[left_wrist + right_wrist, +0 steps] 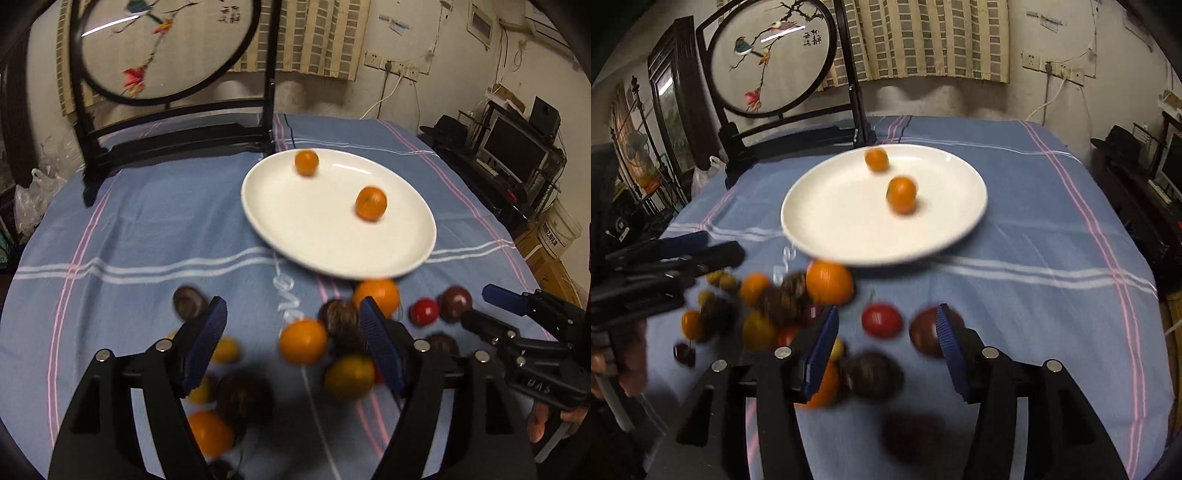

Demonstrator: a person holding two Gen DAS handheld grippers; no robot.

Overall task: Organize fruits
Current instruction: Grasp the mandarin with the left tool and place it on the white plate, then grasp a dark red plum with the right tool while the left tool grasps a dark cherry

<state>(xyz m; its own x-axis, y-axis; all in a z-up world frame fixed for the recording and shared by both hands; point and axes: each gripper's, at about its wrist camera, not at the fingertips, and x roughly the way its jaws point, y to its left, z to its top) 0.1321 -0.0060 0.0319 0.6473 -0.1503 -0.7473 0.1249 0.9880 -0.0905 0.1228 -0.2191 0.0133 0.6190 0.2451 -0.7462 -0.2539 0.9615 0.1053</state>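
Observation:
A white plate (295, 229) (831, 218) on the blue cloth holds two small oranges (371, 204) (902, 195). In front of it lies a loose pile of fruit: oranges (303, 341) (829, 282), dark passion fruits (338, 317) (871, 374), yellow fruits (349, 376), a red tomato (424, 312) (881, 319). My left gripper (293, 332) is open and empty above the pile. My right gripper (886, 347) is open and empty over the tomato; it shows in the left wrist view (484, 306).
A dark wooden stand with a round embroidered screen (166, 48) (772, 55) stands at the table's back left. The blue striped tablecloth (1052, 240) runs to the right edge. Shelves with a monitor (517, 155) are at the right.

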